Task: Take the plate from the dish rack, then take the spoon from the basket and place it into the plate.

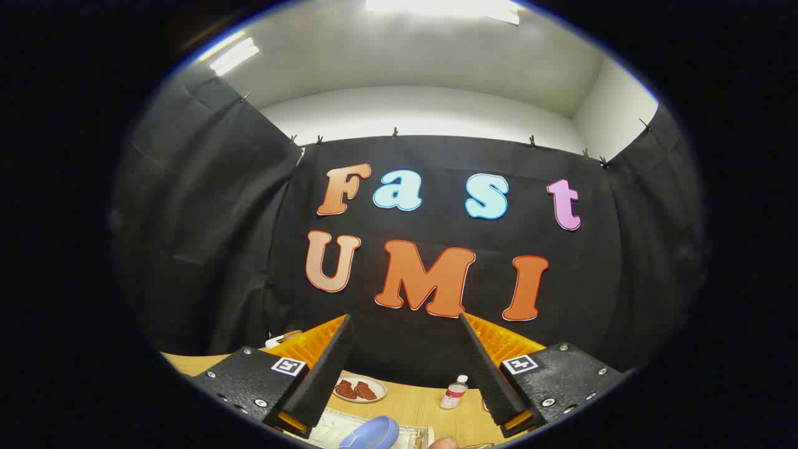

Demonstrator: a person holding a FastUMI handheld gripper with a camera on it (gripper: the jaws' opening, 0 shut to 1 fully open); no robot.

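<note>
Gripper: two black fingers, spread wide with nothing between them.
Pads: long black strips, finely ribbed.
Finger backs: bright orange ribbed plastic is seen behind each pad.
Mounts: speckled black blocks, fastened with silver screws.
Markings: a square black-and-white tag is fixed on each block beside the orange plastic.

square coded markers on both jaws — unreadable, bottle label too small

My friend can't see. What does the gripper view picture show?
The claw hangs open and empty above a wooden table, aimed at the black cloth wall. Beyond its fingers sit a small plate of brown food and a little bottle; a blue plate lies below.
</note>
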